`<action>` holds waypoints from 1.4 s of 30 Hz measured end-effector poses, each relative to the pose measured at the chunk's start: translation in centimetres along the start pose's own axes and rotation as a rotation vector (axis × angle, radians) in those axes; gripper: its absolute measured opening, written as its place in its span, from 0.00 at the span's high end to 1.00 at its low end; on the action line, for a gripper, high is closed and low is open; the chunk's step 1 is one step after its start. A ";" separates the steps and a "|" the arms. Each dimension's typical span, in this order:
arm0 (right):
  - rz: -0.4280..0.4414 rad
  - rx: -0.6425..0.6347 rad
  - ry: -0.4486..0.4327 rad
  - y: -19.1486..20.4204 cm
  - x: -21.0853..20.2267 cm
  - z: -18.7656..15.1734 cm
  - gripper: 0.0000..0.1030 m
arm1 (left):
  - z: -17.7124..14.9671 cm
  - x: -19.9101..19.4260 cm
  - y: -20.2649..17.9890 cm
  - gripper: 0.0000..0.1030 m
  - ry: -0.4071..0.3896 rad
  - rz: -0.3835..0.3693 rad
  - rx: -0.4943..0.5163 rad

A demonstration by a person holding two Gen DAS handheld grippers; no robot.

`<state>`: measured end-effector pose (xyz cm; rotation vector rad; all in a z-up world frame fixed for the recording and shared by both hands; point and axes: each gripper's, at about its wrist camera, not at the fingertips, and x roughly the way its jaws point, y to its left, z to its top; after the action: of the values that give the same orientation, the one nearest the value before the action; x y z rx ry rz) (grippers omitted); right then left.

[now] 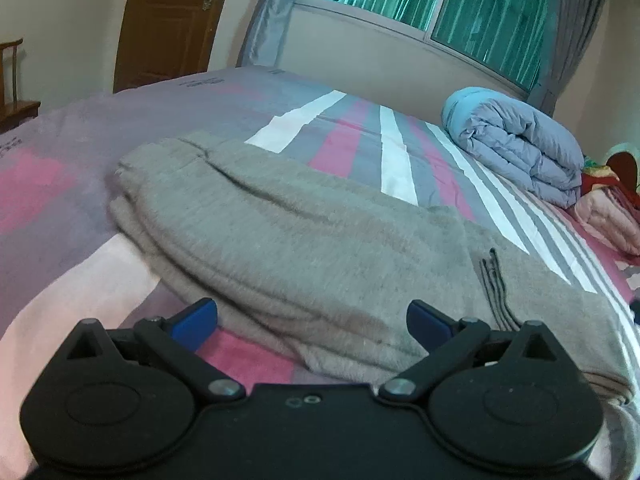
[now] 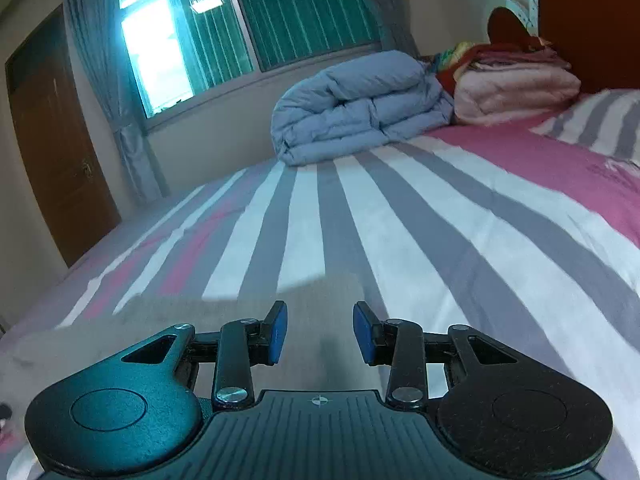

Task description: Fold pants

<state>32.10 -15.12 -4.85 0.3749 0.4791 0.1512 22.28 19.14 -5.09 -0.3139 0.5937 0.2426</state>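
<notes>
One bed (image 1: 80, 128) fills most of both views; its cover carries grey, white and pink stripes, with a broad pink band toward the headboard (image 2: 592, 20). Behind the bed, a wide window (image 2: 248, 28) with green vertical slats spans the far wall, flanked by grey curtains (image 2: 132, 148). A brown wooden door (image 2: 52, 140) stands left of the window, and a wooden chair (image 1: 16, 92) shows at the left edge of the left wrist view.

A folded light-blue duvet (image 2: 360, 108) lies on the bed below the window. Just beside it, toward the headboard, sits a stack of folded pink and red bedding (image 2: 516, 80). A striped pillow (image 2: 600, 120) lies near the headboard.

The grey-brown pants (image 1: 312, 240) lie on the cover in front of the left gripper, folded over into several layers, with a small dark stitched mark on the lower layer at the right. In the right wrist view a flat edge of the pants (image 2: 224, 320) lies under the fingers.

The left gripper (image 1: 312, 326) has its blue pads wide apart, with nothing between them; the folded edge lies just beyond. The right gripper (image 2: 320, 334) has its pads partly apart, clamping nothing, above the cloth.
</notes>
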 end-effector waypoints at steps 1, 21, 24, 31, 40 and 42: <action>0.006 0.000 0.005 0.1 0.9 0.7 0.63 | 0.1 0.3 0.0 0.06 0.001 0.004 0.001; 0.014 -0.094 0.043 -1.5 -1.2 -2.6 0.63 | 0.1 1.4 3.8 0.06 0.031 -0.001 -0.134; -0.002 -0.039 0.067 -2.0 -3.4 -2.7 0.63 | -0.1 1.7 4.4 0.05 0.037 -0.020 -0.159; -0.056 0.042 0.084 -2.9 -4.5 -3.0 0.63 | -0.8 0.5 5.1 0.10 -0.065 -0.049 -0.227; -0.106 0.015 0.079 -2.7 -4.9 -3.7 0.63 | 0.1 3.0 11.3 0.12 -0.115 -0.182 -0.572; -0.113 0.001 0.080 -2.5 -4.7 -3.9 0.63 | 0.5 4.1 12.5 0.12 -0.117 -0.209 -0.620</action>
<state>26.23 -17.23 -7.01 0.3432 0.5786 0.0565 21.90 31.46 -9.81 -0.9490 0.3532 0.2375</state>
